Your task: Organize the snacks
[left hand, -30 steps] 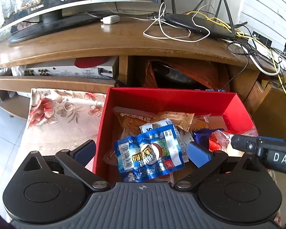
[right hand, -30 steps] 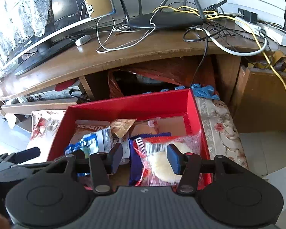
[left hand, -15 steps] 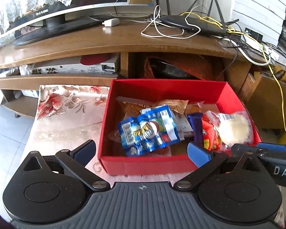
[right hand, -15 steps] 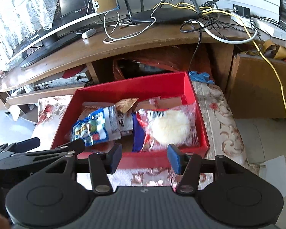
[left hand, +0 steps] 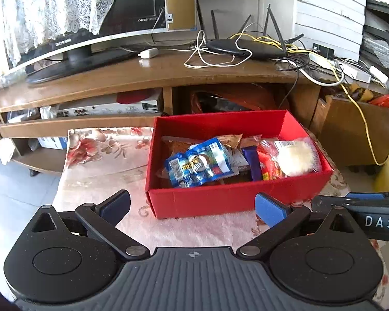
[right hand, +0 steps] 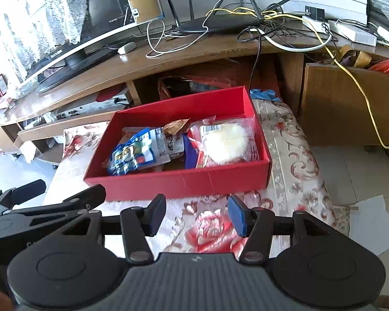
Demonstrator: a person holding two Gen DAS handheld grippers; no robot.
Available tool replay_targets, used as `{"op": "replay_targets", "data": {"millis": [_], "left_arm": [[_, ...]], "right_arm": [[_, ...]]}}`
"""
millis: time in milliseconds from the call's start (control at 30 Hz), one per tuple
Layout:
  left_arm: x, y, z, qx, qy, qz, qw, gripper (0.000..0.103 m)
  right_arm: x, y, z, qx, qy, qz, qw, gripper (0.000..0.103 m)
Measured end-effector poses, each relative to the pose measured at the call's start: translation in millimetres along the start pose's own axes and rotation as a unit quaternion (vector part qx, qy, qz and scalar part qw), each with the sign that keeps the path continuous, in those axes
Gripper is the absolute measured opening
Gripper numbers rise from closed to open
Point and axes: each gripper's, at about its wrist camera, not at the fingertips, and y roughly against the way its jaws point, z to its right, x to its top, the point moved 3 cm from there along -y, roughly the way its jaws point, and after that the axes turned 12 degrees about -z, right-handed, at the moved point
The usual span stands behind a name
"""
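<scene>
We hold both grippers over the near edge of the floral-covered table (right hand: 293, 140), short of the red box (left hand: 236, 202), which lies with its long axis across our view. The snack packets, among them the blue packet (left hand: 197, 163) and the clear bread packet (right hand: 228, 140), lie inside it. The left gripper (left hand: 192, 204) stands wide apart and empty; the right gripper (right hand: 197, 215) stands narrower, also empty. The bread packet lies nearer the right gripper, the blue packet nearer the left.
</scene>
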Motion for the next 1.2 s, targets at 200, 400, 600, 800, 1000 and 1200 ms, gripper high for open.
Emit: {"op": "replay_targets", "data": {"millis": [200,400,600,800,1000,1200], "left_arm": [[-12.6,15.0,1.6,-0.017,-0.003,0.012,0.9998,0.103],[-24.5,21.7,-1.9,-0.072,0.007,0.003,0.9974,0.103],[-30.6,20.6,-2.3,-0.017,0.004,0.000,0.9999,0.103],[-35.4,31.5,1.4,0.021,-0.006,-0.002,0.9998,0.103],[-37.8,29.8,-1.4,0.005,0.013,-0.018,0.9997,0.102],[-41.1,29.0,-3.4,0.003,0.023,-0.020,0.9995,0.102]], "right_arm": [[-16.4,14.1,1.1,0.011,-0.004,0.009,1.000,0.059],[-27.9,20.6,2.9,0.008,-0.006,0.014,1.000,0.059],[-40.9,28.6,-5.7,0.015,0.007,0.018,1.000,0.059],[-49.5,31.4,-10.0,0.013,0.015,0.018,1.000,0.059],[-52.8,33.9,-9.8,0.018,0.015,0.021,1.000,0.059],[-53.6,32.8,-10.7,0.018,0.018,0.018,1.000,0.059]]}}
